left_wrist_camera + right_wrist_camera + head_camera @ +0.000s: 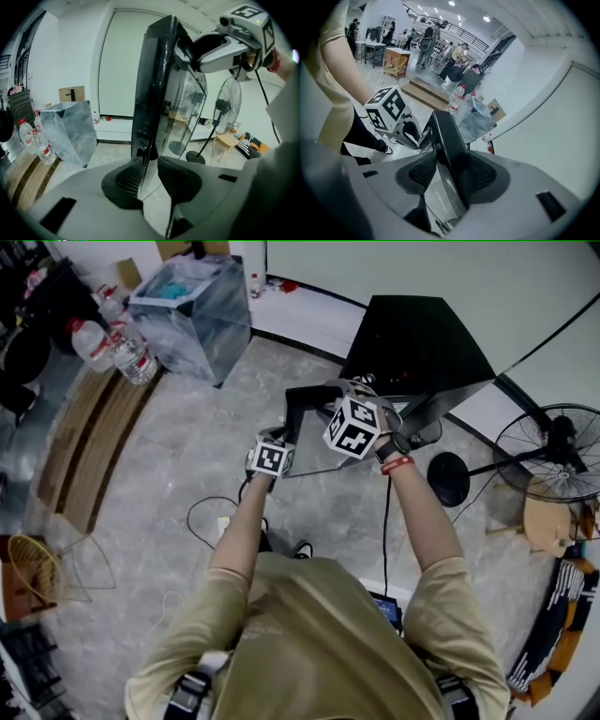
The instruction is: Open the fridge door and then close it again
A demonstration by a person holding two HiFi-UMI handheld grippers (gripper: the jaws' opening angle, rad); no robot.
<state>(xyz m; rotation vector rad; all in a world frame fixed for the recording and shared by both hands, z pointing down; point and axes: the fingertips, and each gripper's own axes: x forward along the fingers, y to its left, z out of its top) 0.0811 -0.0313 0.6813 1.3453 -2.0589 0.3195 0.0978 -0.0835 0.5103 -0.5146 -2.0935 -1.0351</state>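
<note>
Swinging on its hinge, the fridge door (151,84) stood well open from the black fridge (417,343), and both grippers had hold of it. The left gripper (149,172) pinched the door's thin lower edge, the glass rising straight ahead of its jaws, while the right gripper (452,171) clamped the thicker black frame higher up, above and to the right of the left one. Whether the door was on its way out or back could not be told. Either way, the step probably called for moving both hands together along the hinge's arc, so the glass was not twisted, and keeping both grips even until it settled. Beyond the door, right of the left gripper, stood a fan (228,105).
</note>
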